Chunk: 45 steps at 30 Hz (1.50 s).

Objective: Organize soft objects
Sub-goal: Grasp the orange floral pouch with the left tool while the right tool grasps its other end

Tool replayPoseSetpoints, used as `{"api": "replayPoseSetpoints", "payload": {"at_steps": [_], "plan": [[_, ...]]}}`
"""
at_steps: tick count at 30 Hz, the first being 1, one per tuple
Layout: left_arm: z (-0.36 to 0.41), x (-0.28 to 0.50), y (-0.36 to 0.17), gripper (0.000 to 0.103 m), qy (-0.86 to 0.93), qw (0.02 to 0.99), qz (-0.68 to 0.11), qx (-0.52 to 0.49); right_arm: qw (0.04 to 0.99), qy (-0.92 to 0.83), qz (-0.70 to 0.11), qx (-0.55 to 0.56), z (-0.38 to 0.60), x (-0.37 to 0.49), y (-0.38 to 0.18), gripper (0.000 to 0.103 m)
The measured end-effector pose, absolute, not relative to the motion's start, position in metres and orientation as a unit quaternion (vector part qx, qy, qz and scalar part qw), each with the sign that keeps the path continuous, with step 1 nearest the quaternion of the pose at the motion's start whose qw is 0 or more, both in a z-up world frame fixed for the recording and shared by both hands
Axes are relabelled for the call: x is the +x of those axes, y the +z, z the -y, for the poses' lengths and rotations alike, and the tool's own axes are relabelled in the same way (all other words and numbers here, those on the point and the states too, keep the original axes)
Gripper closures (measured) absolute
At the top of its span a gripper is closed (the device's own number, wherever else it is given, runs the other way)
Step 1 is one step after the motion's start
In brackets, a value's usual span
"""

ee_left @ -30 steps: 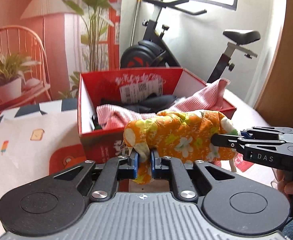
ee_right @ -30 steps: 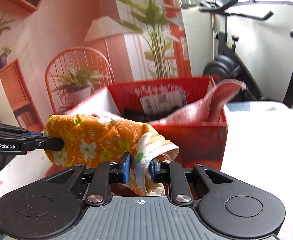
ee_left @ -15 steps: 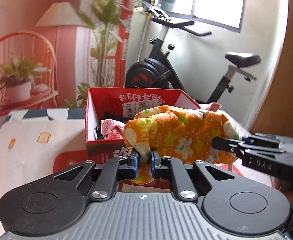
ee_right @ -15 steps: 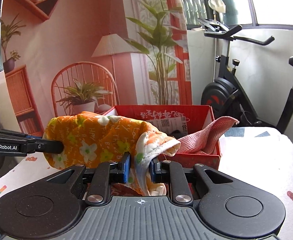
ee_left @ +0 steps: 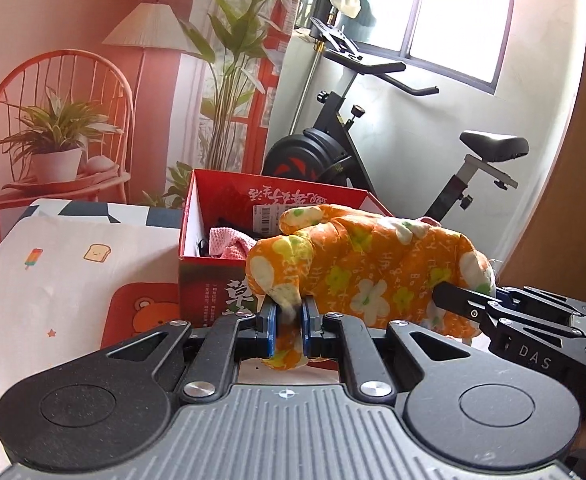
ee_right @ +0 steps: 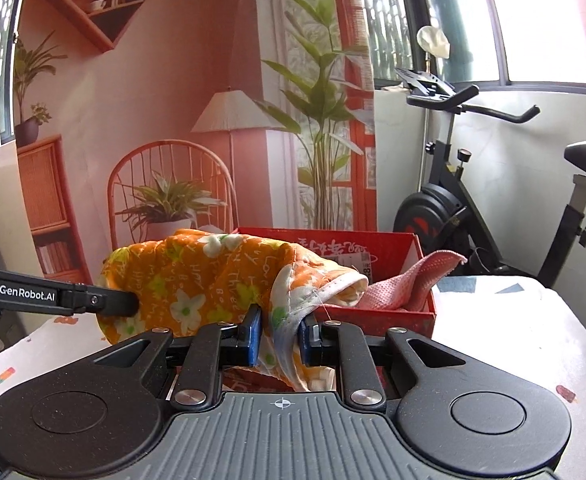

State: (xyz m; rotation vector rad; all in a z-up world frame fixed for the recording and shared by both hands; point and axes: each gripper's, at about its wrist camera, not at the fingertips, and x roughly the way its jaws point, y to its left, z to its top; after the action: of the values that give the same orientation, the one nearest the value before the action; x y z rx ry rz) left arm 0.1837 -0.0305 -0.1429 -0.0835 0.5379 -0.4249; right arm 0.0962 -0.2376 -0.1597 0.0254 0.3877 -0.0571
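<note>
Between both tongs, quilted floral mitt [ee_left: 373,268]

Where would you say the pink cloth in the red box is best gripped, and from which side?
Probably by the loose corner of the pink cloth that sticks up over the right wall of the red box, coming from above on the right. It stands free of the black items inside. Both grippers are shut on the orange floral cloth, so that goes first.

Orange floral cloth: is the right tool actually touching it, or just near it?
Touching. In the right wrist view, the right tool has its blue pads pressed on a fold of the orange floral cloth, which bunches between them and hangs out below.
</note>
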Motion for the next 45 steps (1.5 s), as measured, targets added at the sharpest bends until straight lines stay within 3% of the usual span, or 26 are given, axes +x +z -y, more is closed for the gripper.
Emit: {"api": "replayPoseSetpoints", "payload": {"at_steps": [11, 23, 35, 45], "plan": [[0.033, 0.211, -0.132, 0.090, -0.210, 0.943, -0.254, -0.042, 0.979, -0.014, -0.203, 0.017, 0.252, 0.136, -0.139, 0.086], [0.053, 0.298, -0.120, 0.090, -0.223, 0.932, -0.284, -0.034, 0.974, -0.015, -0.227, 0.015, 0.299, 0.232, -0.124, 0.086], [0.071, 0.381, -0.139, 0.090, -0.200, 0.922, -0.331, -0.029, 0.951, -0.020, -0.307, 0.028, 0.333, 0.340, -0.151, 0.086], [0.086, 0.395, -0.159, 0.089, -0.196, 0.916, -0.351, 0.010, 0.939, -0.037, -0.339, 0.043, 0.342, 0.354, -0.180, 0.086]]}}
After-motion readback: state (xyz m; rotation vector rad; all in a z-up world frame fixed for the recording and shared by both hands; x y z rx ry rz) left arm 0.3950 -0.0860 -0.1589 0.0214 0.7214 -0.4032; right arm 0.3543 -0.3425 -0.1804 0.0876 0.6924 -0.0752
